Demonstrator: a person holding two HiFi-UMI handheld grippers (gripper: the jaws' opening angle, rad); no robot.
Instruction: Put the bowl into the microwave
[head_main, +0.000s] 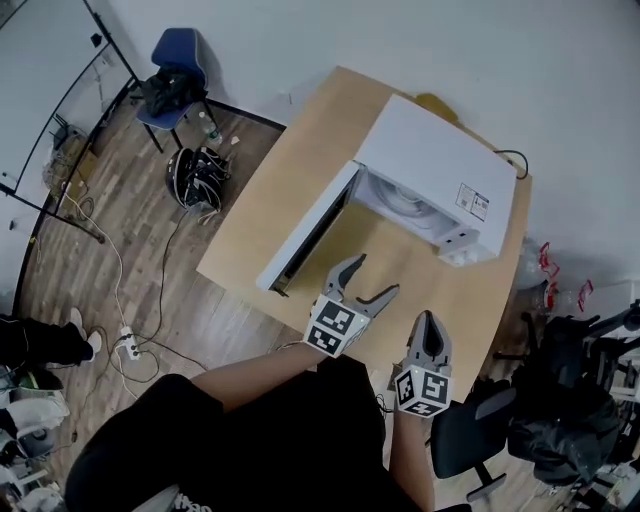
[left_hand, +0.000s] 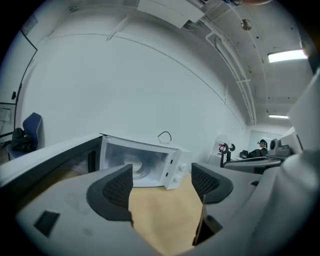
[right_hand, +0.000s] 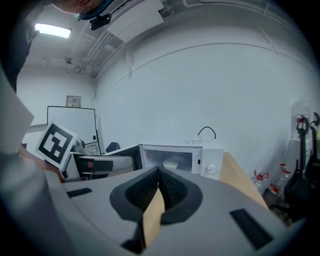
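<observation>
A white microwave (head_main: 432, 158) stands on the wooden table (head_main: 290, 190) with its door (head_main: 308, 232) swung wide open to the left. Inside its cavity sits a white bowl (head_main: 405, 200), which shows more plainly in the right gripper view, bowl (right_hand: 170, 163). My left gripper (head_main: 374, 276) hangs open in front of the open cavity, empty, with bare tabletop between its fingers (left_hand: 117, 187). Nearer to me, over the table's front edge, my right gripper (head_main: 430, 320) is shut on nothing, its pads (right_hand: 150, 187) pressed together.
A blue chair (head_main: 178, 60) and a dark bag (head_main: 198, 175) are on the wood floor to the left, with cables (head_main: 125, 330) trailing there. A black office chair (head_main: 472, 440) stands at the lower right, and dark clutter (head_main: 575, 400) fills the right edge.
</observation>
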